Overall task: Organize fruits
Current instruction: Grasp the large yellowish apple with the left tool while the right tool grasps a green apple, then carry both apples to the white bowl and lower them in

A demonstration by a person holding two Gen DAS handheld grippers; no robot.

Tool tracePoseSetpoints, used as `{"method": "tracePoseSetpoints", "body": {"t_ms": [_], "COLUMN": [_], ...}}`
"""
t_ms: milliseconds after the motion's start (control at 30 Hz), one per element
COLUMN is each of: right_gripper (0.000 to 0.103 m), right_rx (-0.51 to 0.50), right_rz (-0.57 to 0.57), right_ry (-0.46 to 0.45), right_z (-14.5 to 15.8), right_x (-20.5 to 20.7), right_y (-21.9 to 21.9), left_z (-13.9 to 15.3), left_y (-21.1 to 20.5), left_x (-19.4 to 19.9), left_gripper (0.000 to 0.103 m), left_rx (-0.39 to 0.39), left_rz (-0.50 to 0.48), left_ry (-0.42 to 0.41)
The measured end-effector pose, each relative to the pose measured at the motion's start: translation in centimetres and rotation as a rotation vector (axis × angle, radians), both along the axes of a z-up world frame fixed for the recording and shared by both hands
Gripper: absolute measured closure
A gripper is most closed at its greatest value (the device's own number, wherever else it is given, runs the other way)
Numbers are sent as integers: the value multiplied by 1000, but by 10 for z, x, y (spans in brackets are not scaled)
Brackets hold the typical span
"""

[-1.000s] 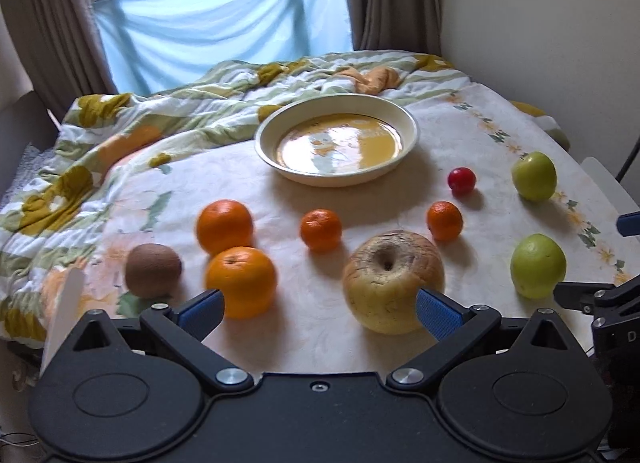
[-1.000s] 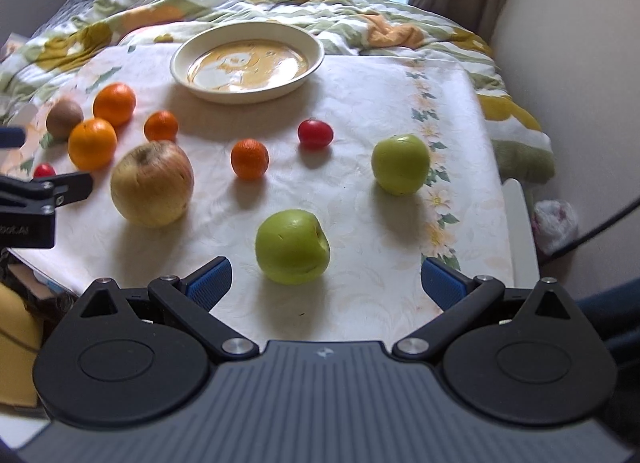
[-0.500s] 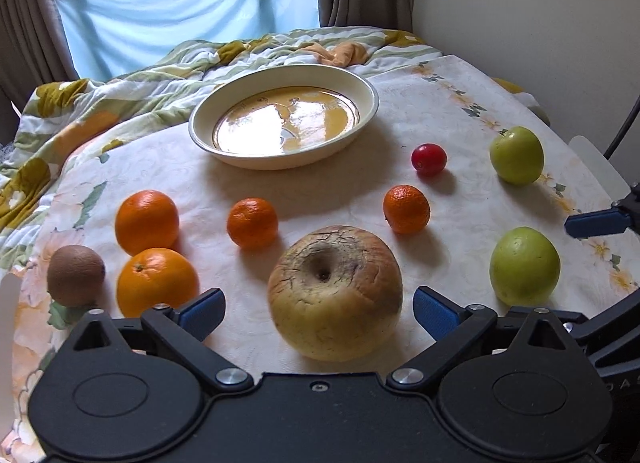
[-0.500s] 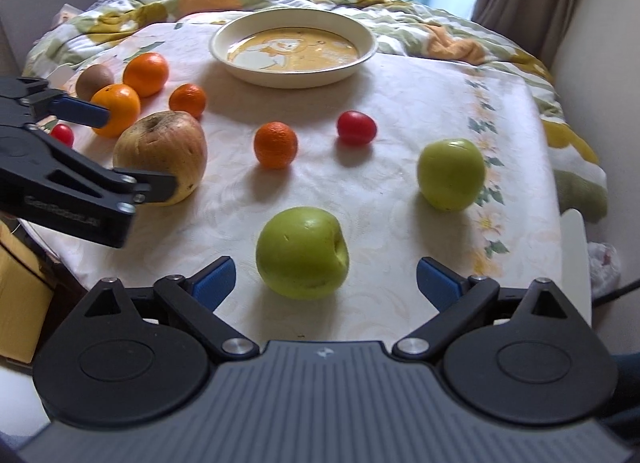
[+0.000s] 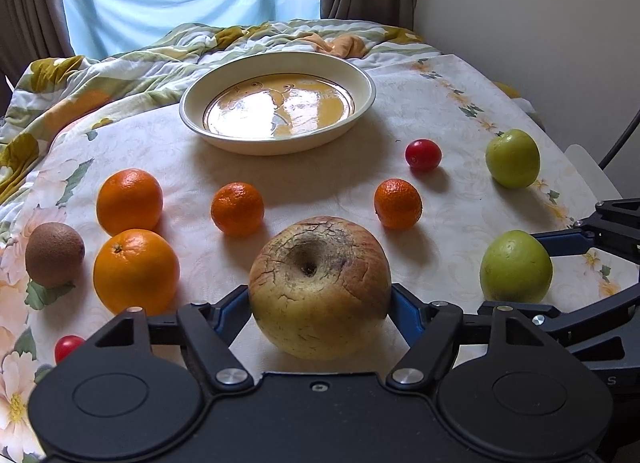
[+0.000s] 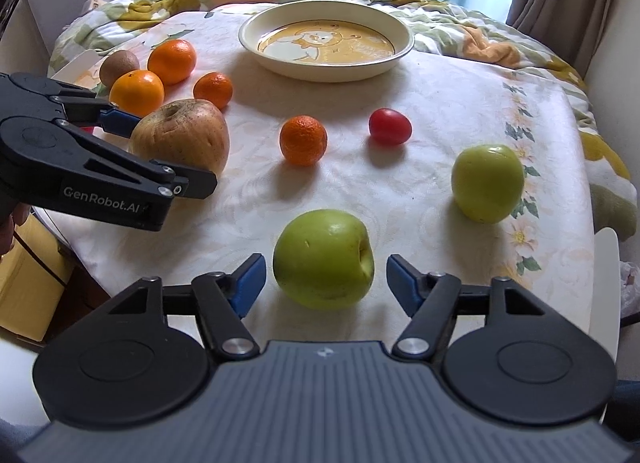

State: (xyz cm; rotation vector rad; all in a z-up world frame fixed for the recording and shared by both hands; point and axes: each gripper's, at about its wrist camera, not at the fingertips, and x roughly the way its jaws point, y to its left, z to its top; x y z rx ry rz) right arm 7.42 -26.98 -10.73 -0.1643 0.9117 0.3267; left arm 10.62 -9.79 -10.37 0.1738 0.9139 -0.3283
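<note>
While left tongs (image 5: 320, 305) flank russet apple (image 5: 320, 287), second cherry tomato (image 5: 68, 347) shows only there

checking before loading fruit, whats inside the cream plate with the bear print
The round cream plate holds no fruit: only its glossy orange bear print shows, in both wrist views. All the fruit lies on the floral tablecloth around it.

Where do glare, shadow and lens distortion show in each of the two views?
Left wrist view: window glare fills the plate; the fruits cast soft shadows toward the lower right; fisheye corners go dark. Right wrist view: the plate shows its bear print with less glare; the window is overexposed; the table edge bows.
</note>
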Motion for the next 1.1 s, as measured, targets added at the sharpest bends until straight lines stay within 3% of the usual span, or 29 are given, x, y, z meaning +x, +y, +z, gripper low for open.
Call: {"method": "tracePoseSetpoints", "body": {"t_ms": [267,533,867,1100], "right_gripper": [34,35,35,35], "right_rx": [-10,-6,21,22], "right_rz": [31,50,77,111], "right_ry": [-8,-25,-90,-122], "right_z": [0,6,56,99], "right_x": [7,7,8,27], "right_y": [4,4,3,3], "left_z": [0,16,76,118], "left_y": [1,6,12,23], "left_x": [-4,-11,-15,6], "left_gripper": [26,26,26,26], "left_rx": [0,-15,-49,-55], "left_rz": [5,16,66,103], "left_ry": [-19,-63,-166,-236]}}
